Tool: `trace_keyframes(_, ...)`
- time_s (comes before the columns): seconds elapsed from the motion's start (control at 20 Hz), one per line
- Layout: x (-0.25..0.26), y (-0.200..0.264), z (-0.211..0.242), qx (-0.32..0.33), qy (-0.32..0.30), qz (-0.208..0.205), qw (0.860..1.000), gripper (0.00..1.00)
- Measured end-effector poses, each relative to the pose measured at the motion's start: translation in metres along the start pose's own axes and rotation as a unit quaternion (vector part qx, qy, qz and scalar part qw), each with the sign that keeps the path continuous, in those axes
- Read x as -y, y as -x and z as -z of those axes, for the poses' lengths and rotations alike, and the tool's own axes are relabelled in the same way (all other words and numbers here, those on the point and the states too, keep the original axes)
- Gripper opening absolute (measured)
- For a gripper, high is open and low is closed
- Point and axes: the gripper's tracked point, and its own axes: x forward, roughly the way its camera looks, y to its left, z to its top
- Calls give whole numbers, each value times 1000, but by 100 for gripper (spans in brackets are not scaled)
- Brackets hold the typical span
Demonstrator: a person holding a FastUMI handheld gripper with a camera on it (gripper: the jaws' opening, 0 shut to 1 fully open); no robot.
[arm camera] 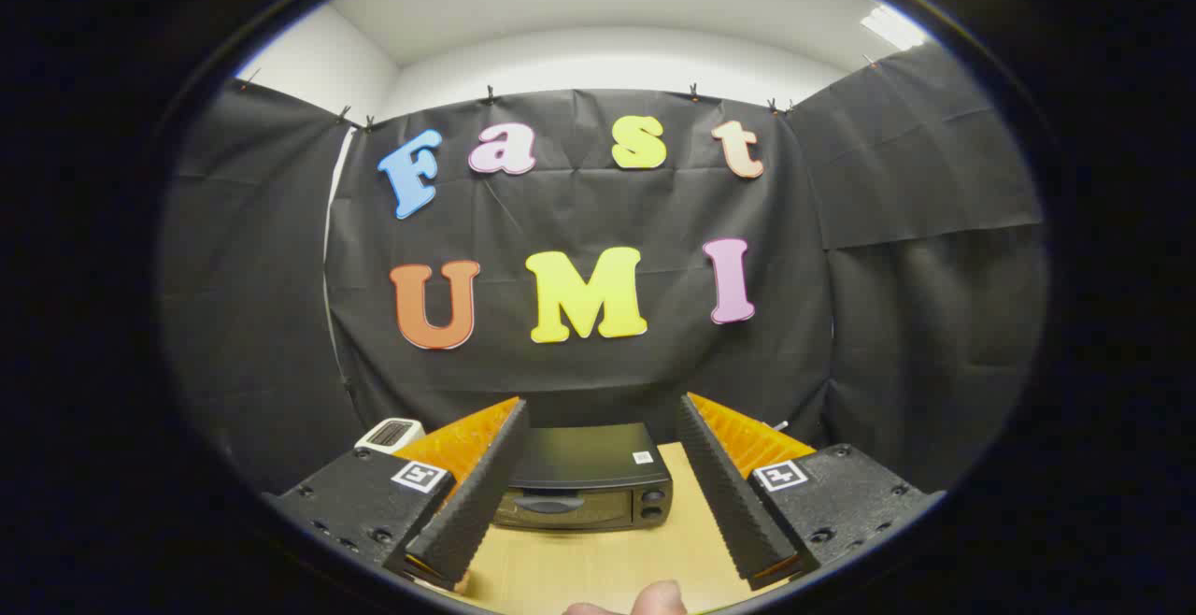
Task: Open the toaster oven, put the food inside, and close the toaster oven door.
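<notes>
A black toaster oven stands on the wooden table, beyond my fingers and framed between them. Its door is closed, with a handle across the front and two knobs to the right of it. My gripper is held above the table and well back from the oven. Its fingers are spread wide apart with nothing between them. A fingertip of a person's hand shows at the table's near edge, just below the fingers.
A small white appliance with a dark grille sits left of the oven, behind my left finger. Black cloth walls close off the booth at the back and on both sides. Bare tabletop lies between me and the oven.
</notes>
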Motion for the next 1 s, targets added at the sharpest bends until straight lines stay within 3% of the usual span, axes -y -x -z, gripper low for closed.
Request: trace_keyframes(1.0, 15, -7, 9, -19, -7, -1, 1000, 100)
